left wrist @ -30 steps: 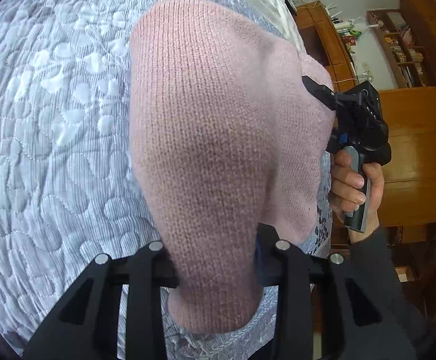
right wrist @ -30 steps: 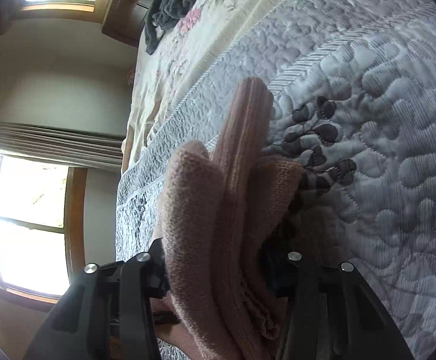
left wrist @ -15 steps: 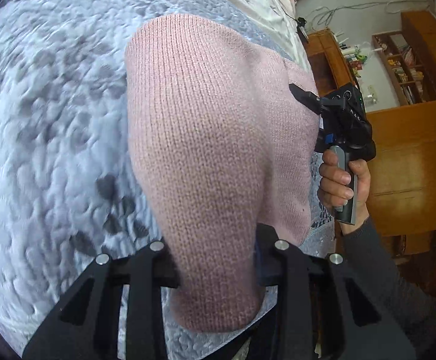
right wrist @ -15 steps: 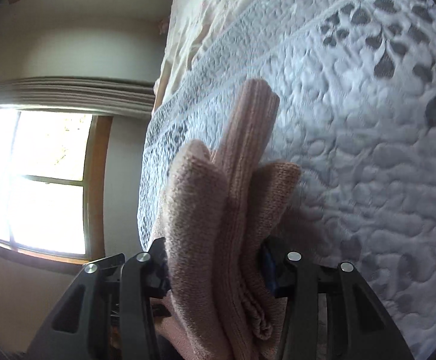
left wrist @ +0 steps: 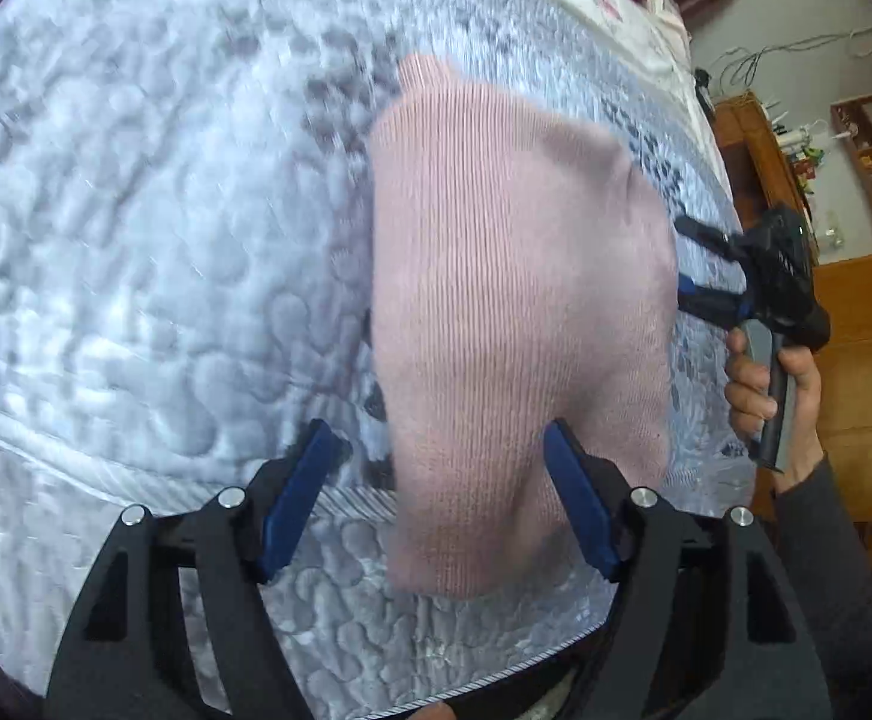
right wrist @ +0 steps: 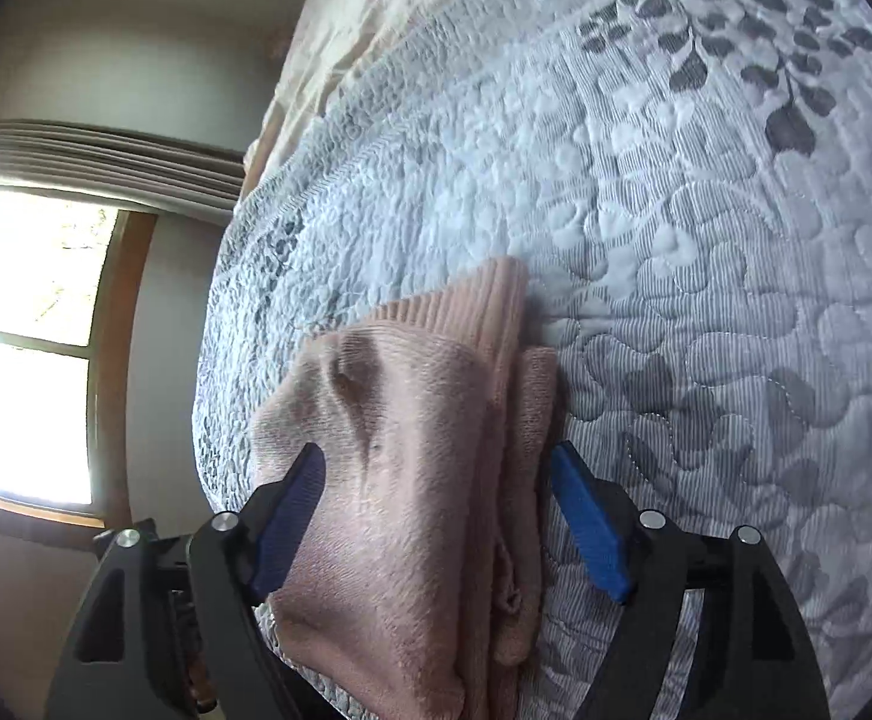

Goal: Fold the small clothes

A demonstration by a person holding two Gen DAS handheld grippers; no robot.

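Observation:
A folded pink knit garment [left wrist: 514,312] lies on the grey quilted bedspread [left wrist: 136,210]. My left gripper [left wrist: 439,498] stands open, its blue pads [left wrist: 295,498] on either side of the garment's near end and apart from it. In the left wrist view the right gripper [left wrist: 691,267] shows at the garment's right edge, held by a hand [left wrist: 757,387]. The right wrist view has the garment [right wrist: 424,450] stacked in layers with a ribbed cuff on top. My right gripper [right wrist: 439,519] is open around that end, pads [right wrist: 589,525] off the cloth.
The bedspread [right wrist: 676,210] reaches far ahead of the right gripper. A cream floral sheet [right wrist: 364,18] lies beyond it. A bright window [right wrist: 16,330] is off the bed's edge. Wooden shelves and cabinets [left wrist: 856,180] stand past the bed on the right.
Both grippers were shut on the pink garment and have opened. The garment has dropped out of the air onto the quilt, and both grippers have pulled back a little.

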